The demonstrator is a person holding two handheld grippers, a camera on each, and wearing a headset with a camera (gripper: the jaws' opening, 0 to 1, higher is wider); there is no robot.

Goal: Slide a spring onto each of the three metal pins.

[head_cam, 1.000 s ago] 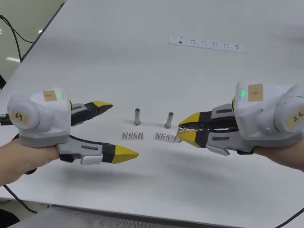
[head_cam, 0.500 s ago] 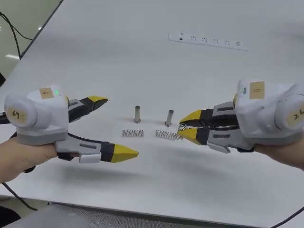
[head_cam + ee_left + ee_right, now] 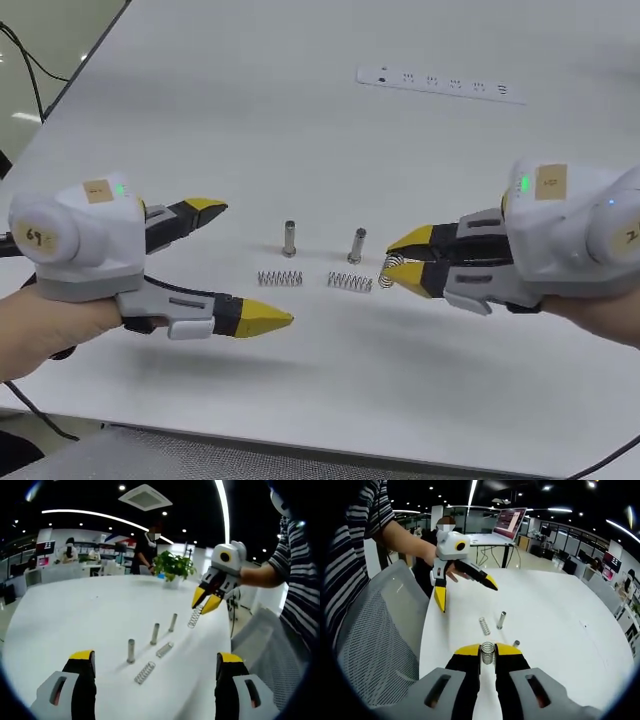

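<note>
1. Three metal pins stand upright in a row on the white table (image 3: 75, 610) in the left gripper view: the near pin (image 3: 131, 650), the middle pin (image 3: 155, 633) and the far pin (image 3: 173, 622).
2. Two loose springs lie flat on the table just beside the row: one spring (image 3: 144, 672) by the near pin and a second spring (image 3: 164, 649) by the middle pin.
3. The right gripper (image 3: 403, 262) has its jaws nearly together, pinching the third spring (image 3: 393, 270) at their yellow tips.
4. In the right gripper view this held spring (image 3: 488, 652) sits between the two fingertips (image 3: 467, 651) with its open end facing the camera. A pin top (image 3: 516, 643) shows just past the tip on that view's right side.
5. In the left gripper view the held spring hangs slantwise from the right gripper's tips, above the table and close to the far pin. Whether it touches that pin cannot be told.
6. The left gripper (image 3: 240, 262) holds nothing and its jaws are spread wide. It hovers above the table, well apart from the pins and springs.
7. A power strip (image 3: 430, 84) lies at the far side of the table.
</note>
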